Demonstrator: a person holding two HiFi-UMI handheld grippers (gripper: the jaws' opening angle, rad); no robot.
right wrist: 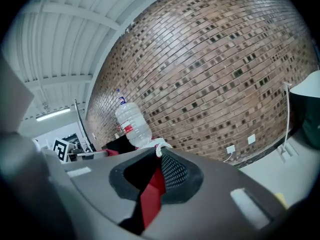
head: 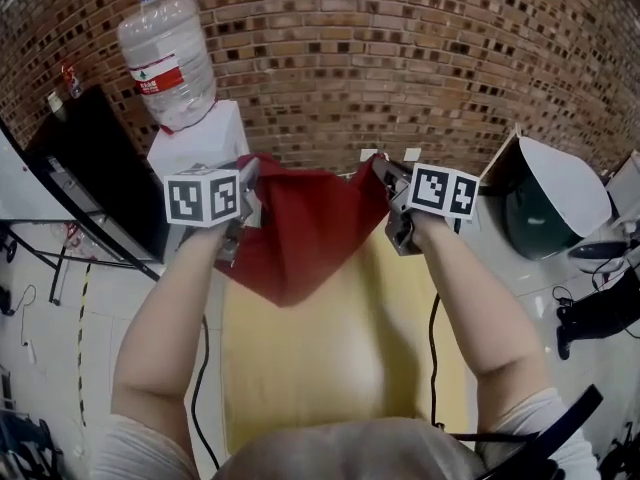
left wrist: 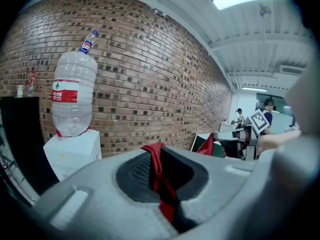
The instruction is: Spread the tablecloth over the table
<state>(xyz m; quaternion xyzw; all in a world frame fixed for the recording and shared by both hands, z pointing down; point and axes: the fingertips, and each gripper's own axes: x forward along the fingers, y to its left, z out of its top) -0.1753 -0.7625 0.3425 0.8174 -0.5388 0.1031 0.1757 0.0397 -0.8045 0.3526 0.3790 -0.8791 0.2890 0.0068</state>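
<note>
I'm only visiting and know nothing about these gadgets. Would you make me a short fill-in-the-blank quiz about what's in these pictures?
The left tongs and the right tongs each pinch a ___ tablecloth.
The wall behind is built of ___.
In the head view, the water bottle stands toward the ___.
Missing words: red; brick; left.
</note>
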